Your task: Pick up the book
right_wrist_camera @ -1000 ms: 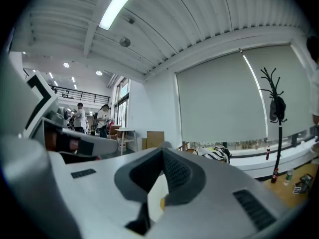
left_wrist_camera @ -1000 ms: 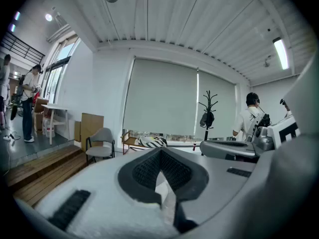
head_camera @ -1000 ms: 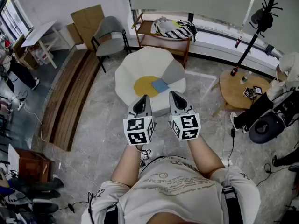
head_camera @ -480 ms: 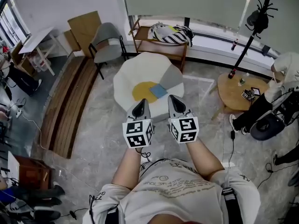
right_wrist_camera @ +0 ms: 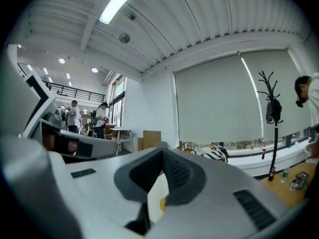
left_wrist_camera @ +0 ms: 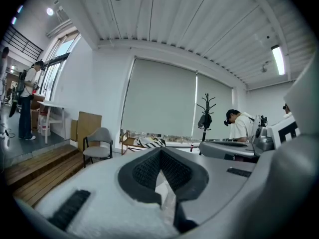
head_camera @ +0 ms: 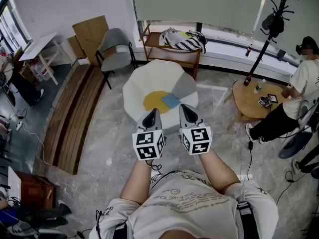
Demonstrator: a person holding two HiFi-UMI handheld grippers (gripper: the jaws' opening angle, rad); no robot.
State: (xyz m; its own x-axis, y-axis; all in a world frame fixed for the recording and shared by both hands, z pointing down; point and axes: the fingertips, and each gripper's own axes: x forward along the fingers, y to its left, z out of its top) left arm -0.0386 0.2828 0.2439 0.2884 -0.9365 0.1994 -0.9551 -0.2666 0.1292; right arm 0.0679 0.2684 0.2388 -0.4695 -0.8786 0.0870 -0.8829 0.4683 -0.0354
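Observation:
The blue book [head_camera: 171, 100] lies flat on a yellow cushion [head_camera: 155, 101] on a low white round seat [head_camera: 149, 76], ahead of both grippers in the head view. My left gripper [head_camera: 152, 114] hangs over the seat's near edge, short of the book and to its left. It is shut, with nothing between its jaws [left_wrist_camera: 160, 176]. My right gripper [head_camera: 186, 110] is level with it, just right of the book, also shut and empty [right_wrist_camera: 158, 185]. Neither touches the book. Through the right gripper's jaw gap a bit of yellow shows.
A grey cushion [head_camera: 185, 85] lies beside the book. A round wooden side table [head_camera: 253, 97] with small items and a person [head_camera: 301, 86] are at the right, by a coat stand [head_camera: 266, 31]. A grey chair [head_camera: 115, 45], a wooden bench [head_camera: 172, 43] and a wooden platform [head_camera: 75, 103] stand beyond.
Both grippers have edged forward together, still shut. The person at the right table has straightened up and stands in fuller view.

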